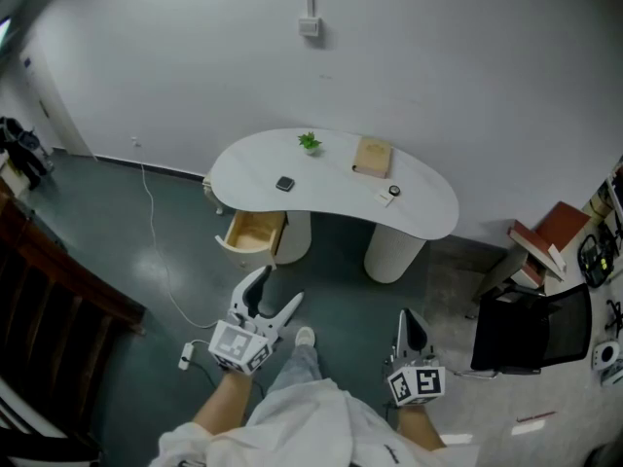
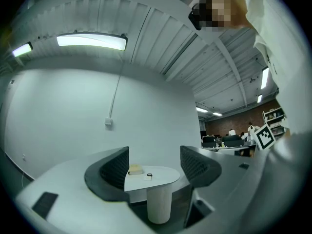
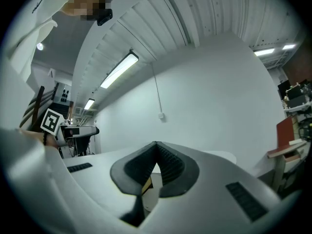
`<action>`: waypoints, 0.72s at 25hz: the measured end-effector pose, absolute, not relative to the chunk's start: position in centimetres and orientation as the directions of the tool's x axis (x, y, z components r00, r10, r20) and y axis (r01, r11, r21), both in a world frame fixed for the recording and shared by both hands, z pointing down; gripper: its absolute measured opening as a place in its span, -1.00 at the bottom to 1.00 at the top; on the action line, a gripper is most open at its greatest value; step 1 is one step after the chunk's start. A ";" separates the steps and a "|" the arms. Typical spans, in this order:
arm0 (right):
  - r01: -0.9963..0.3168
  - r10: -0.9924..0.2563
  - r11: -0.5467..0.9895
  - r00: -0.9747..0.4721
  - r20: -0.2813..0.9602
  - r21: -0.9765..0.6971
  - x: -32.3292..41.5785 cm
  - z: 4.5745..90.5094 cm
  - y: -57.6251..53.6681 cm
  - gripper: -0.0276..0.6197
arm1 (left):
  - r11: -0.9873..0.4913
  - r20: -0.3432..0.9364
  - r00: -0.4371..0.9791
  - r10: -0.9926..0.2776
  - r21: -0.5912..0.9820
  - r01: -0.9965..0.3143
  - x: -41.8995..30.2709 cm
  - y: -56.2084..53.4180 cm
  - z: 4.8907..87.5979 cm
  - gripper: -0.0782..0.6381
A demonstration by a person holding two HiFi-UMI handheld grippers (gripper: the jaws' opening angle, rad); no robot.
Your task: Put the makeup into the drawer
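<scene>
Left gripper (image 1: pixel 276 296) held low, well short of the white kidney-shaped worktop (image 1: pixel 331 202); jaws spread wide, nothing between. Right gripper (image 1: pixel 408 321) likewise low; jaws closed tip to tip, empty. Dark square compact (image 1: pixel 284 184) on worktop, left of centre. Small round jar (image 1: pixel 393 191) further right, near tan box (image 1: pixel 373 156). Wooden drawer (image 1: pixel 255 232) open under left end.

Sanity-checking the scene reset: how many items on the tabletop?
4: plant at the back, tan box to its right, dark square item front left, small jar near the front right edge. Drawer interior partly hidden.
</scene>
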State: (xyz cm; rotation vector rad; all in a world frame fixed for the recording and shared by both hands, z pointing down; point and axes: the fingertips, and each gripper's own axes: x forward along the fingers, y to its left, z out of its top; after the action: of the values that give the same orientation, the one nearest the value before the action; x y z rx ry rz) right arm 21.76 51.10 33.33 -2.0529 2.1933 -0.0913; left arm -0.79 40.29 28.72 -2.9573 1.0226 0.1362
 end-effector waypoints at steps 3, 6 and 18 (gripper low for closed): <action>-0.989 -0.996 0.072 -0.065 -0.060 -0.126 21.7 32.7 48.9 -0.86 | -0.791 -0.084 0.788 -0.611 0.024 -0.611 -0.4 37.9 29.0 0.12; -0.989 -0.997 0.072 -0.066 -0.051 -0.131 21.8 33.0 46.2 -0.86 | -0.793 -0.094 0.788 -0.608 0.033 -0.608 0.0 34.9 29.1 0.12; -0.993 -0.998 0.042 -0.036 -0.056 -0.110 22.3 32.5 32.3 -0.86 | -0.805 -0.118 0.798 -0.591 0.022 -0.593 0.5 20.8 28.4 0.12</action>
State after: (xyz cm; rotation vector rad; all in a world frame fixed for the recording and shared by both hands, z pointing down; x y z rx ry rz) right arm 22.25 32.33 32.48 -2.0956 2.1804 -0.0615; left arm 0.53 20.85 28.43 -2.9636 0.9751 0.1861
